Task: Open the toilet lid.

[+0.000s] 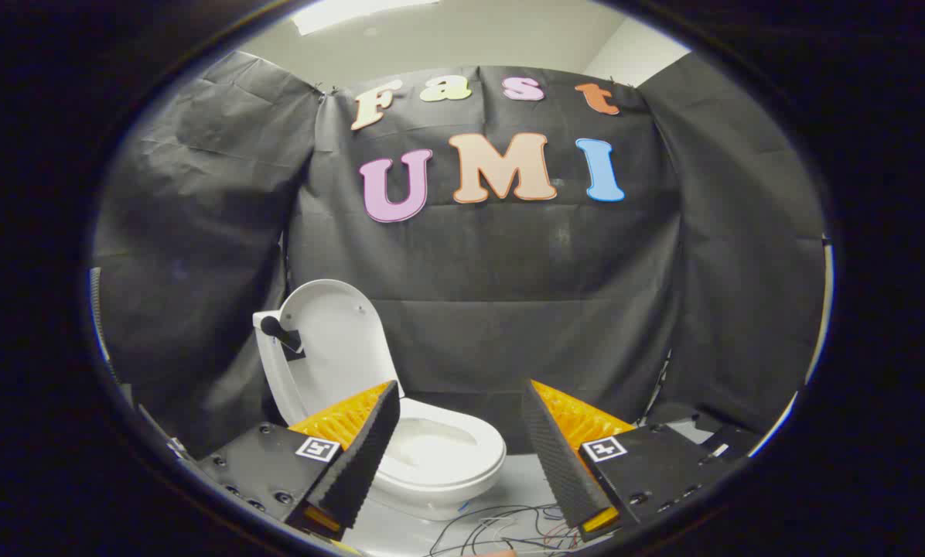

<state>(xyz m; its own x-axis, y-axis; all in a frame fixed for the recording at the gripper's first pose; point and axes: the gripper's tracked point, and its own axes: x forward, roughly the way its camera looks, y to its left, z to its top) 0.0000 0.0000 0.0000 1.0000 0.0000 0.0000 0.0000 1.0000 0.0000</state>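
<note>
A small white toilet stands on the floor just ahead of my left finger. Its lid is raised upright and leans back toward the cistern. The seat ring and bowl lie uncovered below it. A black handle sticks out from the lid's left side. My gripper hangs open above and in front of the bowl, with nothing between its fingers. The left finger hides the bowl's near-left rim.
Black cloth walls close the booth behind and on both sides of the toilet. Loose thin wires lie on the pale floor between the fingers, near the toilet's base.
</note>
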